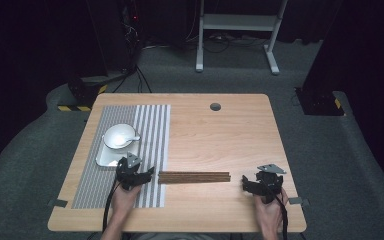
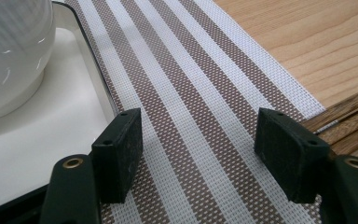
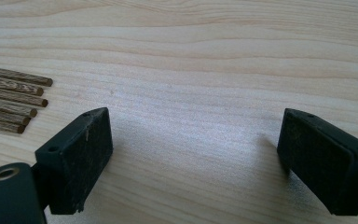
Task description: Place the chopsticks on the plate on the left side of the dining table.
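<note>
Both grippers stood released and empty, the left gripper (image 1: pixel 147 173) over the striped mat (image 1: pixel 152 125) beside the tray (image 1: pixel 105 159), the right gripper (image 1: pixel 245 184) over bare table (image 1: pixel 220 135), with the chopsticks (image 1: pixel 194 177) lying between them.

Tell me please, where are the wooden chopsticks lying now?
In the high view the wooden chopsticks lie flat on the table between the two tools, their left ends beside the striped placemat.
</note>
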The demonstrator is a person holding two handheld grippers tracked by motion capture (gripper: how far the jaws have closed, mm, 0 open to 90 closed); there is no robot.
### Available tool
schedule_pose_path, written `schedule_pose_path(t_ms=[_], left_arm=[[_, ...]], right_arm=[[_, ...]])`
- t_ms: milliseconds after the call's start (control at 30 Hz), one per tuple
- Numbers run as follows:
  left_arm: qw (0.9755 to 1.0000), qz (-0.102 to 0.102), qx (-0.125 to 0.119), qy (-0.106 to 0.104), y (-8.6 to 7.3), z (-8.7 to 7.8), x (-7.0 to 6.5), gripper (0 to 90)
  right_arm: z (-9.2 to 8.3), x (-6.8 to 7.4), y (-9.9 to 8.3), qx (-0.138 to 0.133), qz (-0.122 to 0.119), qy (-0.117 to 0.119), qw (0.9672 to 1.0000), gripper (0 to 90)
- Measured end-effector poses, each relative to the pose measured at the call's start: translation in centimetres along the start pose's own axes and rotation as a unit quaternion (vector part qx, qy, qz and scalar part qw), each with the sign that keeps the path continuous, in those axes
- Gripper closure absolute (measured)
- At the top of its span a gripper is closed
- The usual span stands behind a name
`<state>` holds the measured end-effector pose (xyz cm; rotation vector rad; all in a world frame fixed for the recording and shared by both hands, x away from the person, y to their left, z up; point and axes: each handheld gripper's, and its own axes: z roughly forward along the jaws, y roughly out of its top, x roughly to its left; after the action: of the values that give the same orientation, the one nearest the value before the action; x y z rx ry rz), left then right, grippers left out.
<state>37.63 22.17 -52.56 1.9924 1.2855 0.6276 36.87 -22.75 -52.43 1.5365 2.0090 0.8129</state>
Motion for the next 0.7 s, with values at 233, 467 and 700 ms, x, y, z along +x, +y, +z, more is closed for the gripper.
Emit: schedule_pose_path(t_ms=[233,467,700], left_arm=[[1.0,0.0,0.0,0.0,0.0,0.0,0.01,32.3],[1.0,0.0,0.0,0.0,0.01,0.0,0.0,32.3],[0.9998,0.009,0.015,-0.003,0.13,-0.24,-0.14,27.2]], right_arm=[[-0.09,0.15,-0.1,-0.001,0.017,-0.012,0.9998,10.6],[-0.13,0.18,-0.13,-0.001,0.018,-0.011,0.9998,10.7],[-0.13,0.19,-0.13,-0.001,0.018,-0.012,0.9998,10.7]])
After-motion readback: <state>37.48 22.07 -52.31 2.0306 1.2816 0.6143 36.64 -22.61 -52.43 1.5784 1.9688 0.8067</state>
